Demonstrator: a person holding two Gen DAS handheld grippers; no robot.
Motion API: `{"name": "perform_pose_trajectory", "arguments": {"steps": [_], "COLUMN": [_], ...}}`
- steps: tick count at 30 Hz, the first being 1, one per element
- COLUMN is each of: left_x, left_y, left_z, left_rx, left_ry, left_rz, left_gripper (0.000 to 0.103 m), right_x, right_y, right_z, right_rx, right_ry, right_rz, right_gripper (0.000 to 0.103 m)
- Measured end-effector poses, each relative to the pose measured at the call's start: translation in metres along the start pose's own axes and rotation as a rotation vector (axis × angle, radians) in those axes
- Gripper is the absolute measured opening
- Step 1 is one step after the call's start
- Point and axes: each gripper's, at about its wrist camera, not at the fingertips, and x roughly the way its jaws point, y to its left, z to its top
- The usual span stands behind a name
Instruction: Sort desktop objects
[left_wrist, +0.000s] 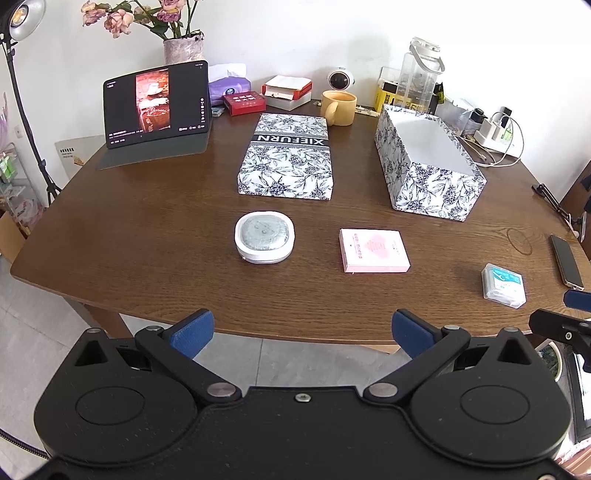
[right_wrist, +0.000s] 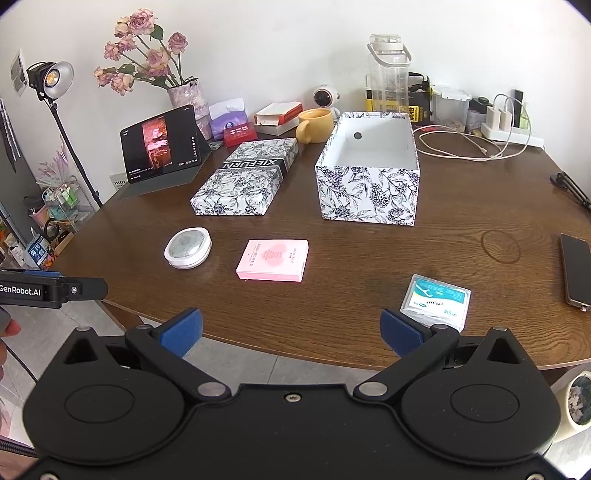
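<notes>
The floral box (right_wrist: 369, 192) stands open and bare inside at the back right of the brown table (right_wrist: 369, 332), its lid (right_wrist: 247, 181) lying flat just to its left. In front of them, well apart in a row, lie a round white case (right_wrist: 188, 246), a pink card box (right_wrist: 273, 260) and a clear floss-pick pack (right_wrist: 436, 299) near the front edge. Both the left gripper (left_wrist: 303, 328) and the right gripper (right_wrist: 291, 326) hover short of the table edge, blue pads spread wide, holding nothing.
</notes>
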Motion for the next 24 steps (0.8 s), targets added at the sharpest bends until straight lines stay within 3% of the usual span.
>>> {"name": "perform_pose_trajectory", "arguments": {"steps": [14, 24], "left_x": [0.022, 0.106], "left_y": [0.006, 0.027], "left_z": [0.018, 0.068], "left_rx": [-0.001, -0.023], "left_ry": [0.03, 0.126], "left_rz": [0.007, 0.046], "left_gripper": [0.103, 0.103], "right_x": [0.019, 0.054], "right_y": [0.0, 0.0], "right_z": [0.014, 0.038], "right_rx": [0.007, -0.002], "right_ry": [0.026, 0.06], "right_rz": [-0.006, -0.019], "right_gripper": [0.103, 0.103]}}
